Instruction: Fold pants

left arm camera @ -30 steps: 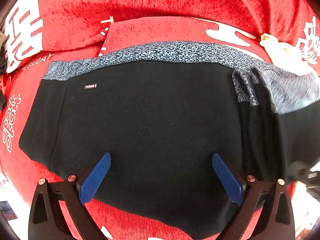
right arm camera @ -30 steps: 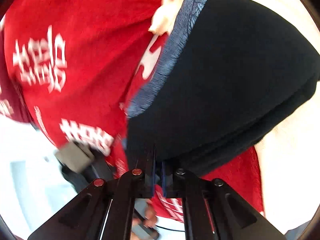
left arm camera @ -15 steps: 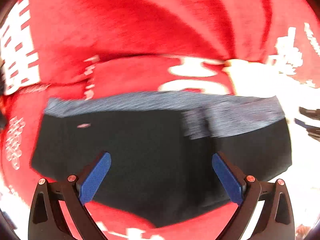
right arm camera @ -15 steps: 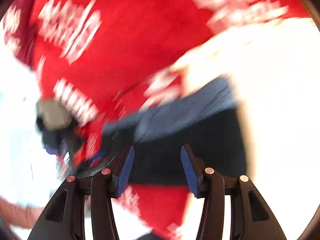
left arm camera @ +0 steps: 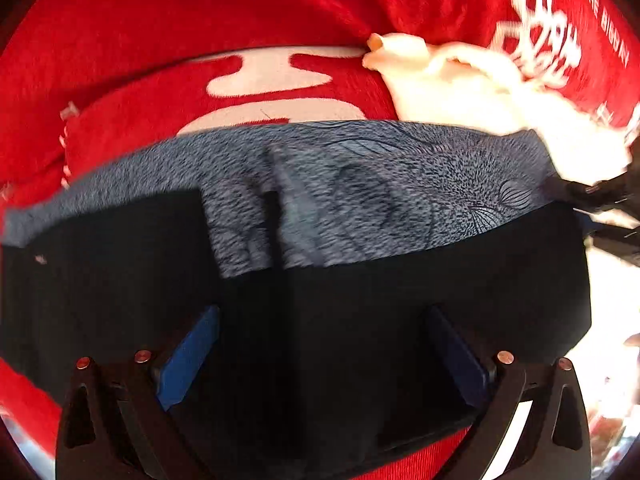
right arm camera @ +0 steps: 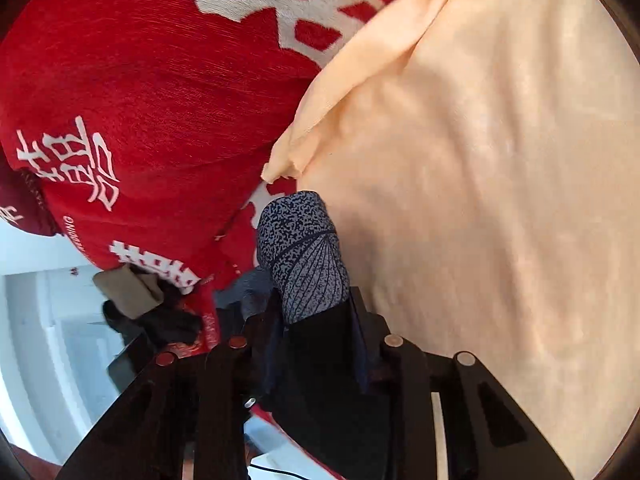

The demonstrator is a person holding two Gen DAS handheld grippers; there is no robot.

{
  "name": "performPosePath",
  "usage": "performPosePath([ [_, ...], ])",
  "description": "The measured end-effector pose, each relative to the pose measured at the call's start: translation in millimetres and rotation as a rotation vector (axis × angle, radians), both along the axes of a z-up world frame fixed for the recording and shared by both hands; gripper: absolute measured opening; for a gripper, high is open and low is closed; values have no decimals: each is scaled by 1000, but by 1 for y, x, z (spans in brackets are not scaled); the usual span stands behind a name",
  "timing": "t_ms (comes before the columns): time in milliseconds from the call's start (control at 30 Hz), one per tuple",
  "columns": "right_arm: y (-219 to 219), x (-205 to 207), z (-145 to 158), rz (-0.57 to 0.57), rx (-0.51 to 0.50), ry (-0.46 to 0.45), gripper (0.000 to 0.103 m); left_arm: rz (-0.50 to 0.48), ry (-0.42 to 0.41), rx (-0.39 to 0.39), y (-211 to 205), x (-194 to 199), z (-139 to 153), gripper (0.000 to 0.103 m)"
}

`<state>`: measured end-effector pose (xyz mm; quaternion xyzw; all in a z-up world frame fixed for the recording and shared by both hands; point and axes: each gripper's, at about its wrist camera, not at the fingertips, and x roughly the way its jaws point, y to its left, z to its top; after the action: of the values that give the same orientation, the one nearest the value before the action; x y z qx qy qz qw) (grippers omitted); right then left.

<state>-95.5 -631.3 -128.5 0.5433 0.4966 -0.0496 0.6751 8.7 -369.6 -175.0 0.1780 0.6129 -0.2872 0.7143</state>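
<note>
The pants are black with a grey patterned band and lie folded on the red blanket. My left gripper is open, its blue pads spread low over the black cloth near its front edge. My right gripper is shut on the pants' right end, where the patterned band bunches up between the fingers. It also shows in the left wrist view at the pants' right edge.
A red blanket with white characters covers the surface. A cream cloth lies to the right of the pants and shows in the left wrist view. A white floor or furniture lies beyond the blanket's edge.
My right gripper opened, moved to the pants' right end and closed on it. The left gripper shifted right over the pants and stayed open.
</note>
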Motion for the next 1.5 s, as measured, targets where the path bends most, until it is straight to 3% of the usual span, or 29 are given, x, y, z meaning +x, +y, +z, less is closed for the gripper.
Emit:
performPosePath([
  [67,5,0,-7,6,-117,91,33,-9,-17,34,7,0,6,103],
  [133,8,1,-21,-27,-153,143,47,-17,-50,59,18,-1,11,103],
  [167,8,0,-22,-54,-154,145,50,-10,-45,60,26,-1,13,103],
  [267,21,-1,0,-46,-241,180,54,47,-9,47,52,-2,21,103],
  [367,45,-4,34,20,-391,203,54,76,-40,56,71,-8,32,103],
  [500,92,9,72,182,-526,122,54,132,-71,100,96,-8,38,103],
  [567,120,26,66,275,-462,76,52,173,-66,135,112,-5,37,103],
  [633,148,46,47,350,-384,59,30,204,-64,184,123,-3,33,103],
  [767,208,65,-12,447,-306,172,30,248,-66,222,151,-5,34,103],
  [867,243,60,-2,516,-330,122,30,287,-40,244,166,-8,33,103],
  [933,257,54,4,572,-375,138,30,311,-31,244,174,-9,36,103],
  [1000,263,44,7,601,-335,167,30,329,-22,237,180,-10,39,103],
  [1067,261,33,16,598,-357,183,31,339,-11,238,185,-10,41,103],
  [1200,254,23,25,573,-394,244,55,357,0,232,200,-9,43,103],
  [1300,258,23,25,554,-398,276,58,370,-14,230,214,-7,45,103],
  [1400,261,18,23,562,-410,319,69,381,-18,230,230,-2,44,103],
  [1500,278,21,19,585,-407,356,69,406,-9,223,245,3,42,103],
])
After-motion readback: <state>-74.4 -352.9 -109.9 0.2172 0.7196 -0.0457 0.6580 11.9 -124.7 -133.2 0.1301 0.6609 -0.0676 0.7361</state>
